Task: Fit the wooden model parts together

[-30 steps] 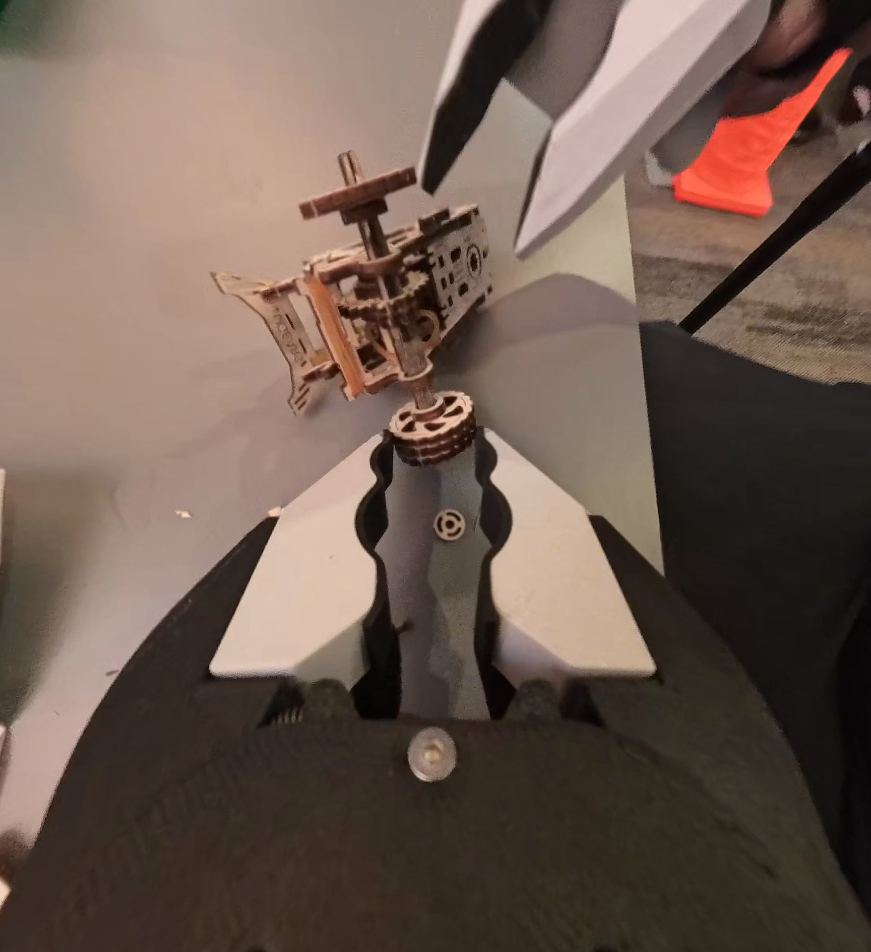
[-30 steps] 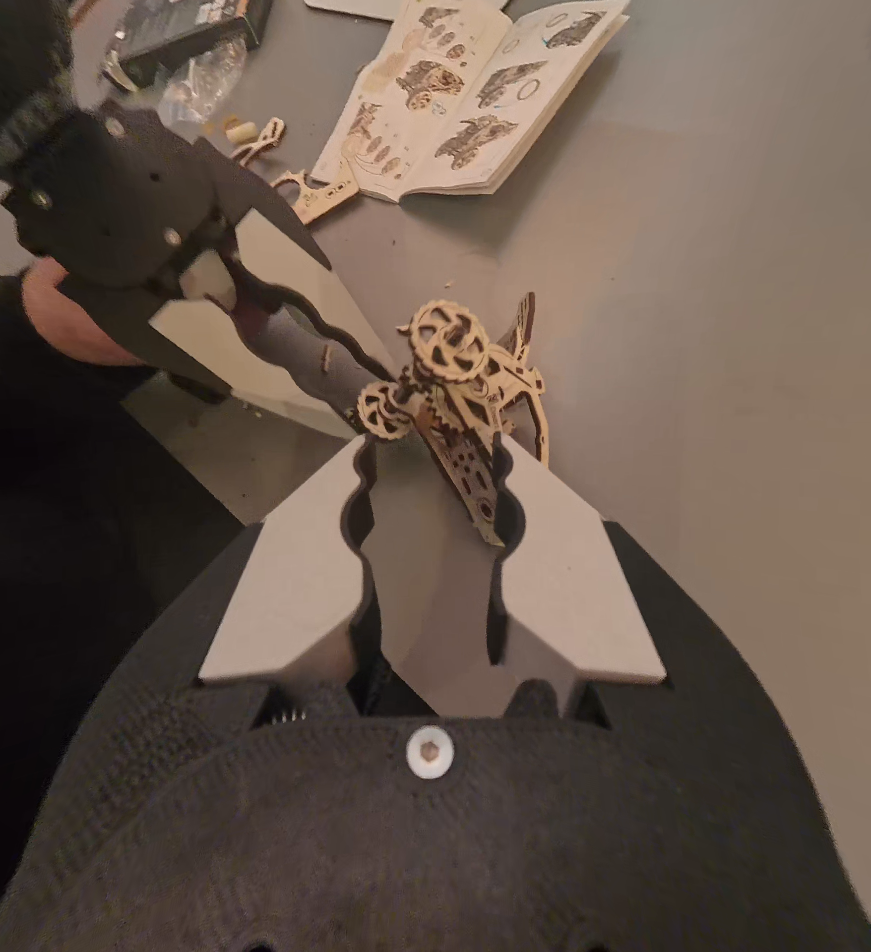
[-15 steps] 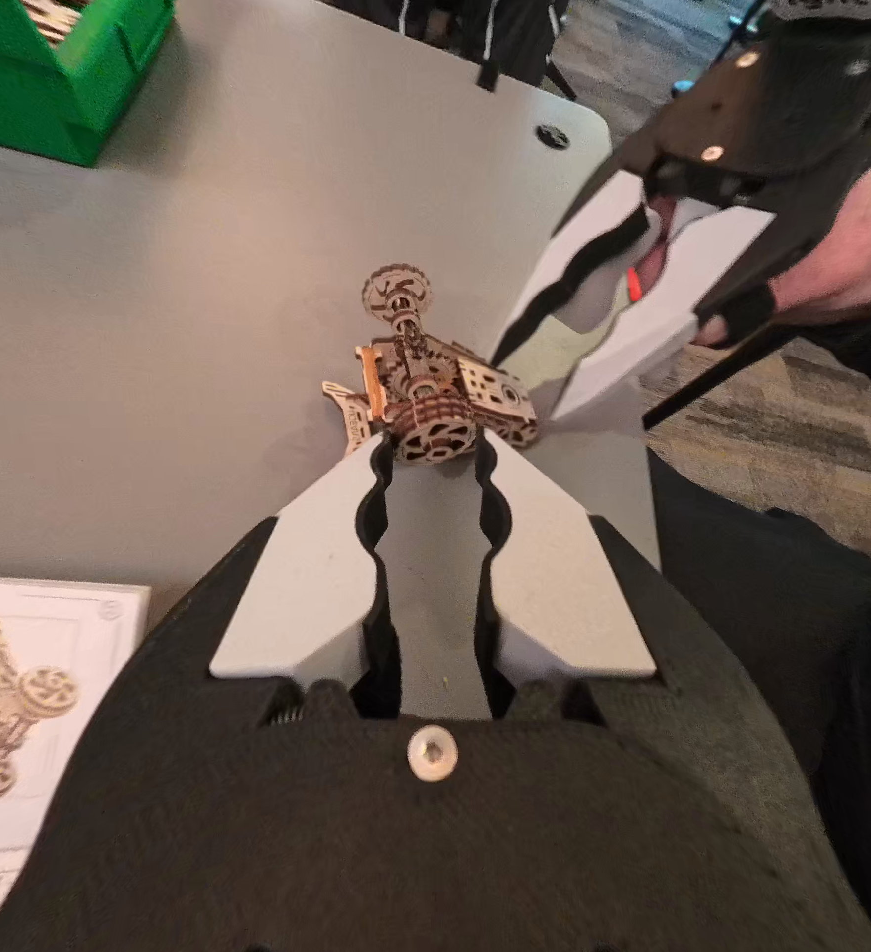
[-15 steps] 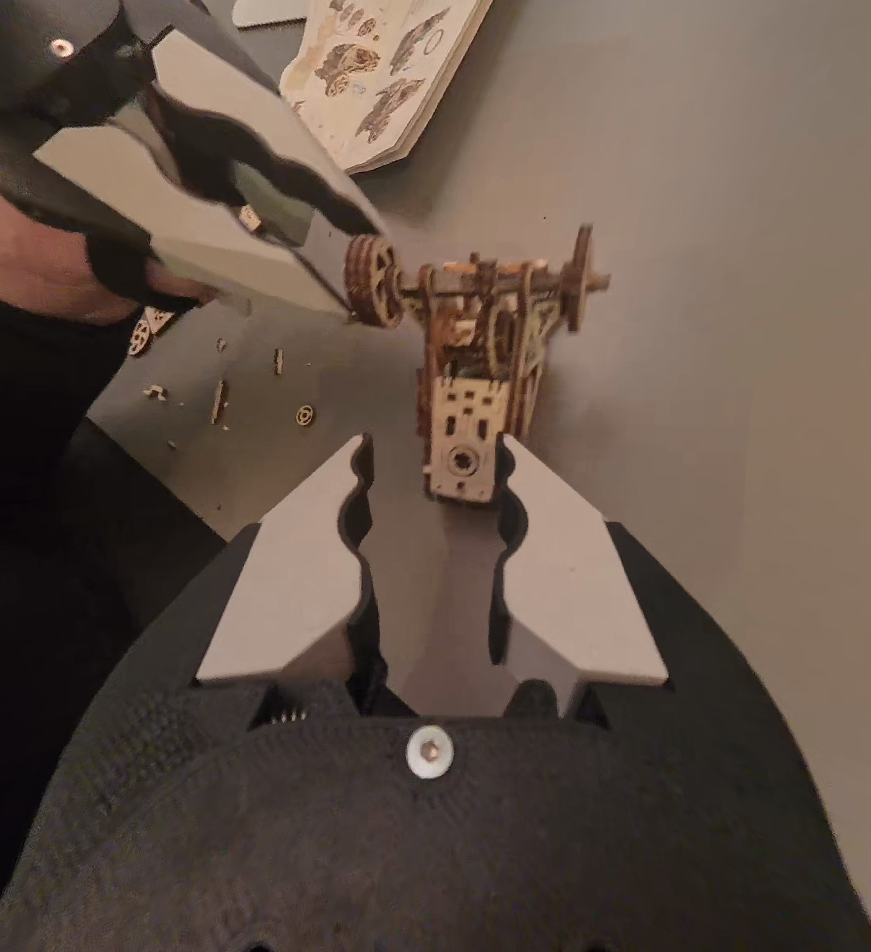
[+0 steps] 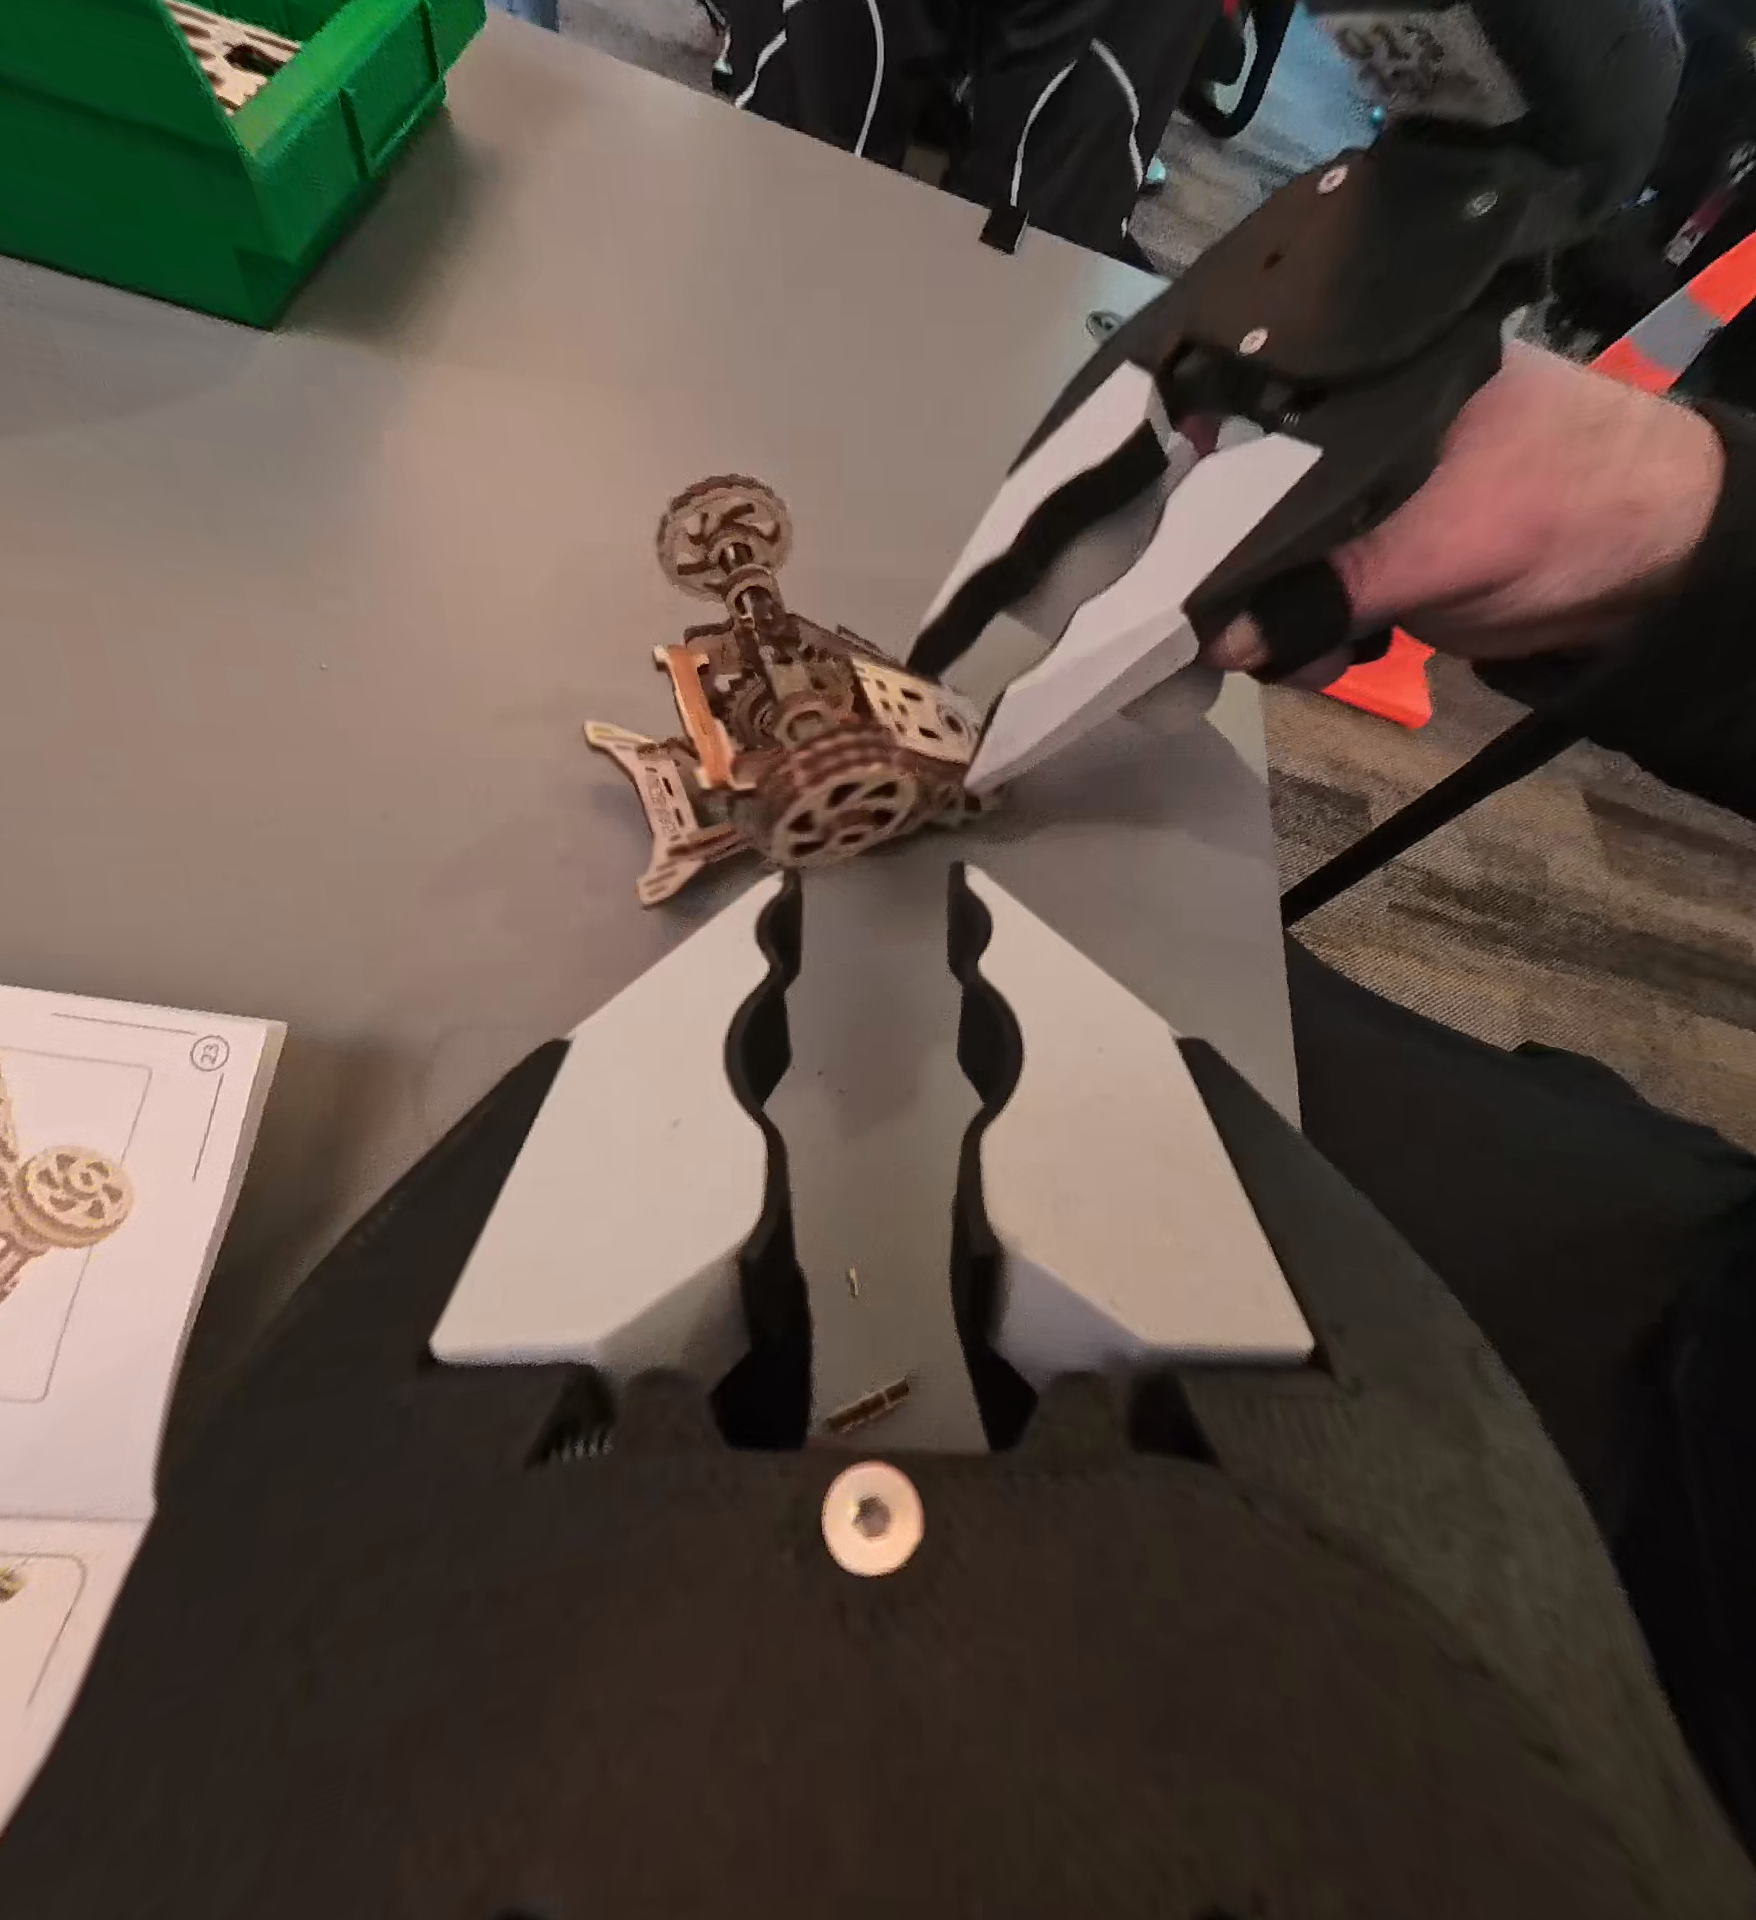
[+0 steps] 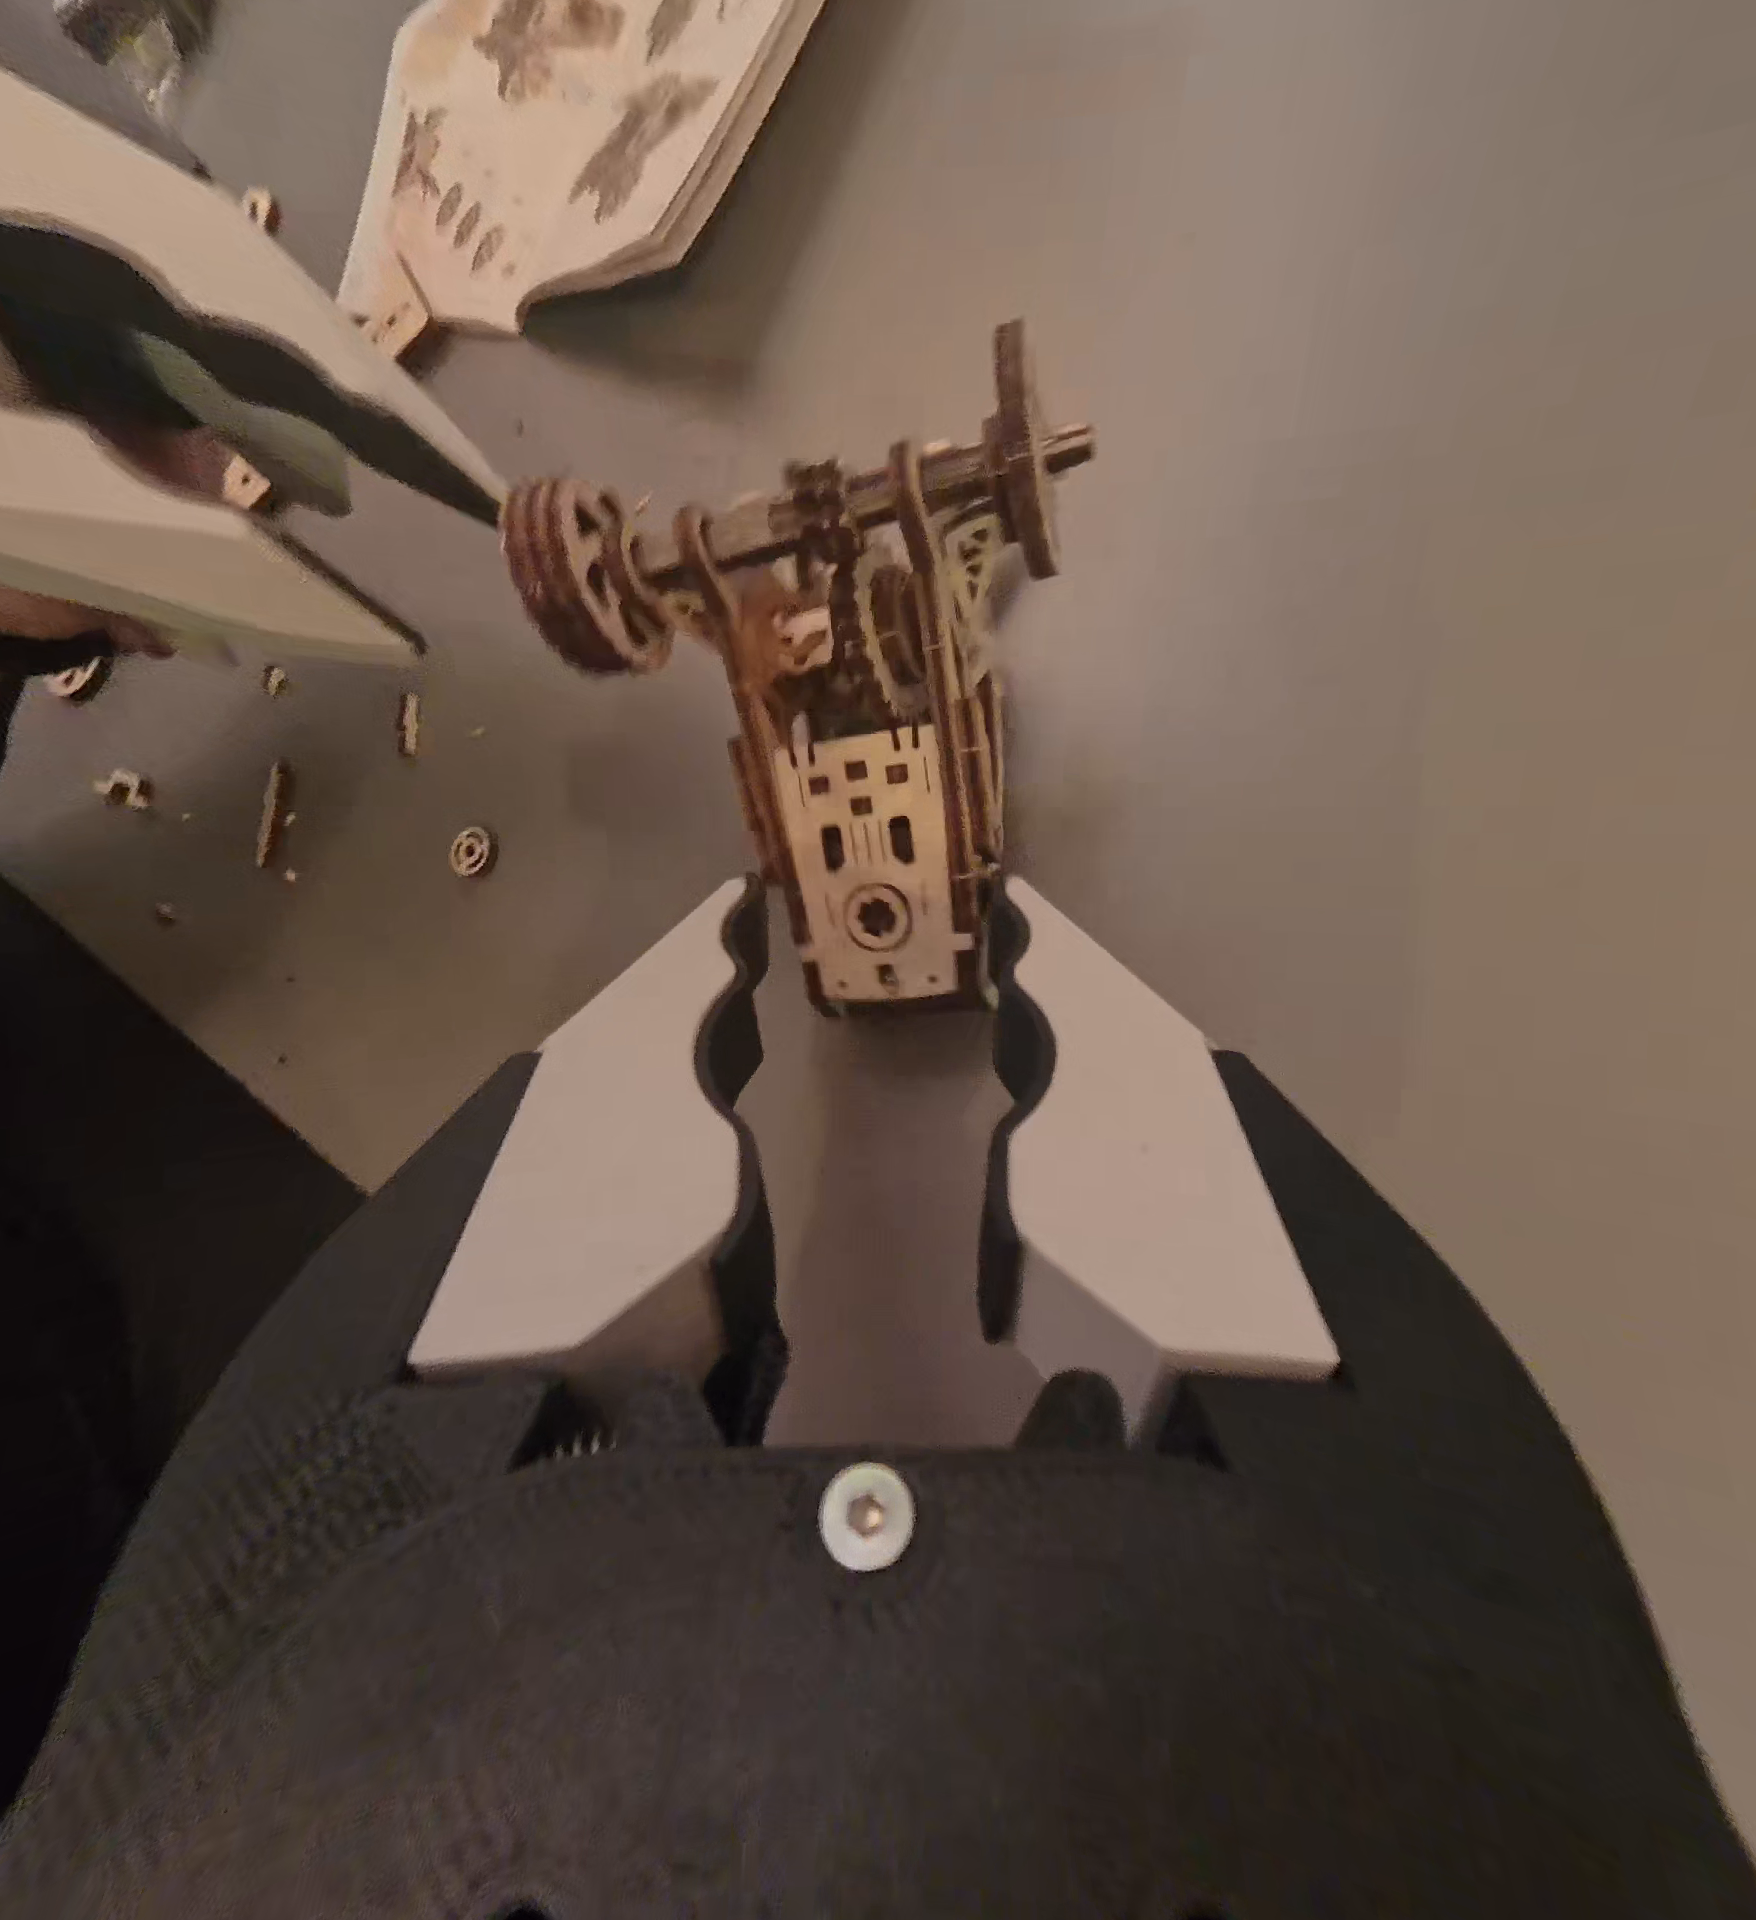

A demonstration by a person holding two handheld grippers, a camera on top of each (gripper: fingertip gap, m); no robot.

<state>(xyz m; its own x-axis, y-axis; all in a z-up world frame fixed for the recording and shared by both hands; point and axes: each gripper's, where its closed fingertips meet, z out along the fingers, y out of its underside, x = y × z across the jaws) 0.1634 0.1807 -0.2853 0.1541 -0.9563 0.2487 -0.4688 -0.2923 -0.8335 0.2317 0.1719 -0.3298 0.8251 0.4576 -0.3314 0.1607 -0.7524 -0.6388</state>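
The wooden model (image 5: 801, 727) lies on the grey table (image 5: 334, 520), with one wheel (image 5: 843, 805) towards my left gripper and the other wheel (image 5: 723, 535) raised on the axle. My left gripper (image 5: 874, 883) is open and holds nothing. Its tips stand just short of the near wheel. In the right wrist view the model (image 6: 874, 727) has its flat rear end between my right gripper's (image 6: 874, 914) fingers. The right pad (image 6: 1009, 935) touches the model and a slit shows at the left pad (image 6: 739, 935), so it is open. The left gripper (image 6: 458, 577) shows there beside the wheel (image 6: 583, 582).
A green bin (image 5: 126, 135) stands at the far left. An instruction booklet (image 5: 43, 1247) lies at the near left and also shows in the right wrist view (image 6: 583, 156). Small loose wooden parts (image 6: 271, 810) lie near the table edge (image 5: 1269, 883). An orange cone (image 5: 1373, 686) stands on the floor.
My left gripper let go of the wheel and drew back a little. The model came down from the air onto the table. My right gripper closed in around the model's rear end.
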